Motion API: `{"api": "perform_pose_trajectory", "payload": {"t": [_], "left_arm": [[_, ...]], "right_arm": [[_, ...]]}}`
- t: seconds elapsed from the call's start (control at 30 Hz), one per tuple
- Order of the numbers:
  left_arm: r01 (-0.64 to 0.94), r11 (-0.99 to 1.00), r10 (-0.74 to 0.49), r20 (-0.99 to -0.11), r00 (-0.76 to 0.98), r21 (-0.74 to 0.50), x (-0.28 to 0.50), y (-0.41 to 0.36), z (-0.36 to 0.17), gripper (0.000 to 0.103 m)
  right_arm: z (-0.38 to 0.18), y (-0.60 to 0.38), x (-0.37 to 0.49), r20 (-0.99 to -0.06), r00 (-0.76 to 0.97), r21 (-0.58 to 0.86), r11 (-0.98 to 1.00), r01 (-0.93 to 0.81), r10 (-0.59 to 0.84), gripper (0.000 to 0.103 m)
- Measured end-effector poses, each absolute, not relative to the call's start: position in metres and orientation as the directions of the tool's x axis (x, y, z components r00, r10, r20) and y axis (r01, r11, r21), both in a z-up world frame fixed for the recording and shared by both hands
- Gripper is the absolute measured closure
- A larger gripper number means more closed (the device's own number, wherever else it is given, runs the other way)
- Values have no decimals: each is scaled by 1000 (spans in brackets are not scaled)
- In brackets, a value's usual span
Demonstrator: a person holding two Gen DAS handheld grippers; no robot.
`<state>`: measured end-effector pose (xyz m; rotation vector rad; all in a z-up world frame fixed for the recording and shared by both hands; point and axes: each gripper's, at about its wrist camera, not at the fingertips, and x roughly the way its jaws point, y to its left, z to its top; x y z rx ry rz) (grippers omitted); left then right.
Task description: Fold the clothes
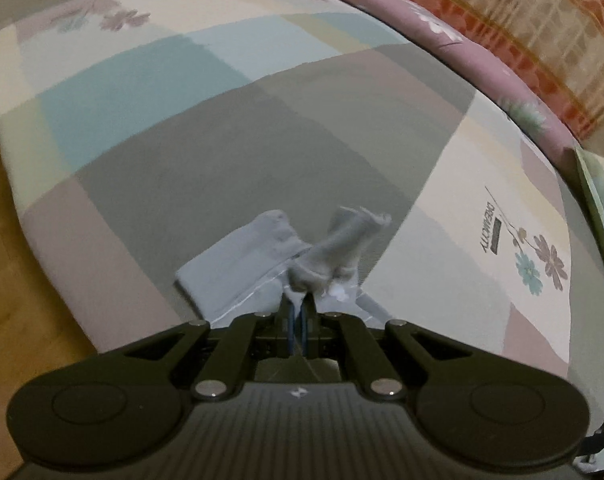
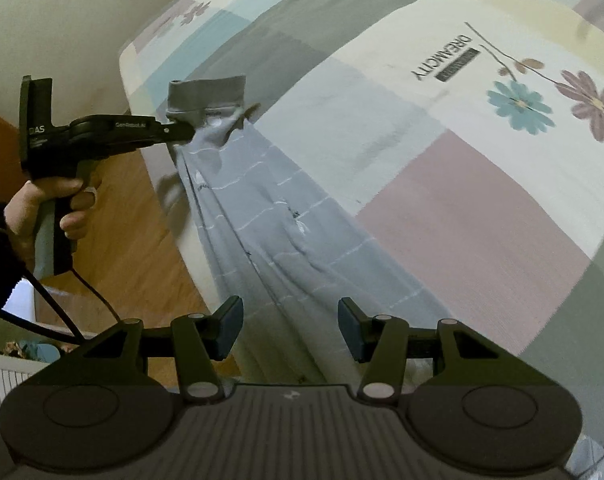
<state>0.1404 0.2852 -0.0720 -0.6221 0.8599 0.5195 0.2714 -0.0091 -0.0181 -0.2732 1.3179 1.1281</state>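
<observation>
We see the left gripper (image 2: 189, 134) clamped on the grey garment (image 2: 269, 216) near its waistband, left of frame; the right gripper (image 2: 287, 326) stands parted, garment between its 2 pads untouched, draped over the bed (image 2: 462, 208) edge

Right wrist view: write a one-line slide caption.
Left gripper pinches the waistband end of grey pants stretched over a patchwork bedsheet, while the open right gripper hovers above the fabric.
</observation>
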Motion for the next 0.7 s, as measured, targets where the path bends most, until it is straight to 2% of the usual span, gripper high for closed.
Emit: {"api": "perform_pose_trajectory", "payload": {"t": [0.2, 0.27, 0.4, 0.5, 0.6, 0.63, 0.7], "left_arm": [[-666, 675, 122, -843, 524, -317, 128, 298, -86, 95], [-671, 676, 121, -852, 510, -305, 125, 301, -86, 85], [-658, 706, 151, -852, 501, -262, 122, 306, -73, 80], [-626, 746, 177, -838, 515, -228, 126, 307, -63, 71], [-579, 788, 171, -829, 532, -209, 137, 305, -59, 68], [-563, 801, 165, -829, 535, -204, 142, 304, -60, 68], [-530, 825, 153, -827, 542, -195, 150, 300, -60, 68]], "right_arm": [[-21, 6, 273, -858, -167, 417, 471, -777, 485, 46], [-22, 10, 274, -857, -167, 419, 471, -776, 488, 46], [-21, 17, 277, -851, -161, 418, 458, -784, 500, 46], [-25, 27, 281, -853, -142, 391, 434, -811, 502, 48], [-35, 39, 285, -857, -139, 373, 411, -832, 497, 60], [-41, 43, 286, -861, -144, 369, 404, -837, 489, 67], [-55, 50, 285, -879, -142, 340, 388, -856, 456, 68]]}}
